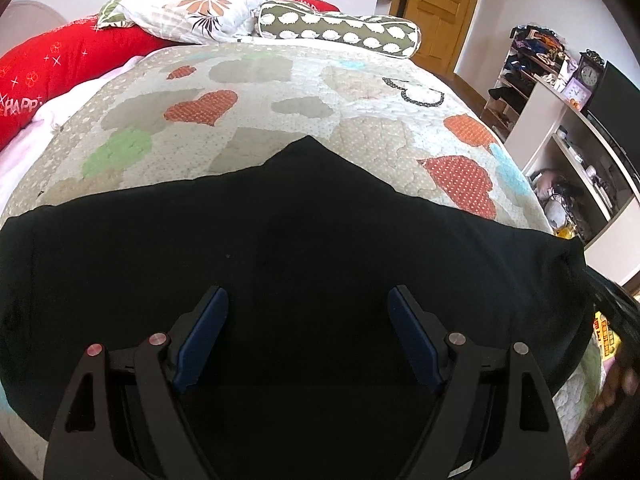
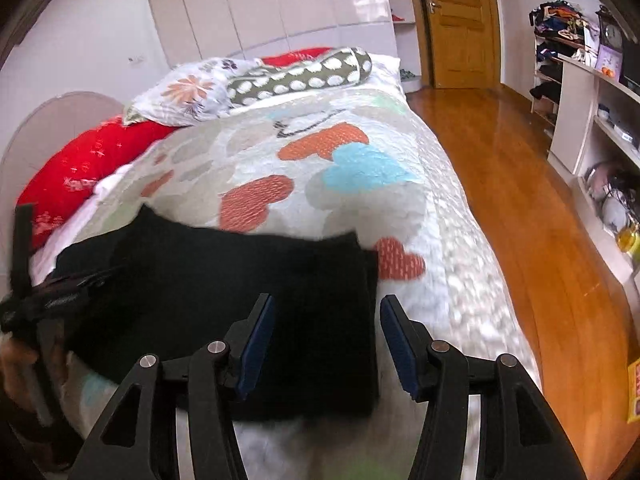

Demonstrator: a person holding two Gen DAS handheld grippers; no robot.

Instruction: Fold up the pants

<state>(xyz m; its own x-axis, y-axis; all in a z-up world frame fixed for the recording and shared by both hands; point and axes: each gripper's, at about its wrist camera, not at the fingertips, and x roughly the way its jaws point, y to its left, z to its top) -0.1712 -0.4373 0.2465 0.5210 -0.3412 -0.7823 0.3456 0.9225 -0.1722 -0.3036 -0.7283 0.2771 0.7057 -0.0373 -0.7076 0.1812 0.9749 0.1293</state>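
Left wrist view: black pants (image 1: 304, 248) lie on bed quilt (image 1: 360, 92) ahead of left gripper (image 1: 308, 336), fingers wide, empty. Right gripper (image 2: 326, 344) likewise spread over right edge. Seemingly partly folded; further folds remain.

Matt black cloth pants (image 1: 304, 248) are lying on a quilted, stitched bedspread (image 1: 256, 92) with a puckered cotton look, while the glossy wooden floor (image 2: 500, 184) is catching daylight. Matt black plastic grippers, left (image 1: 308, 300) and right (image 2: 326, 312), are showing ribbed blue pads (image 2: 256, 344) and brushed metal pins (image 2: 440, 346).
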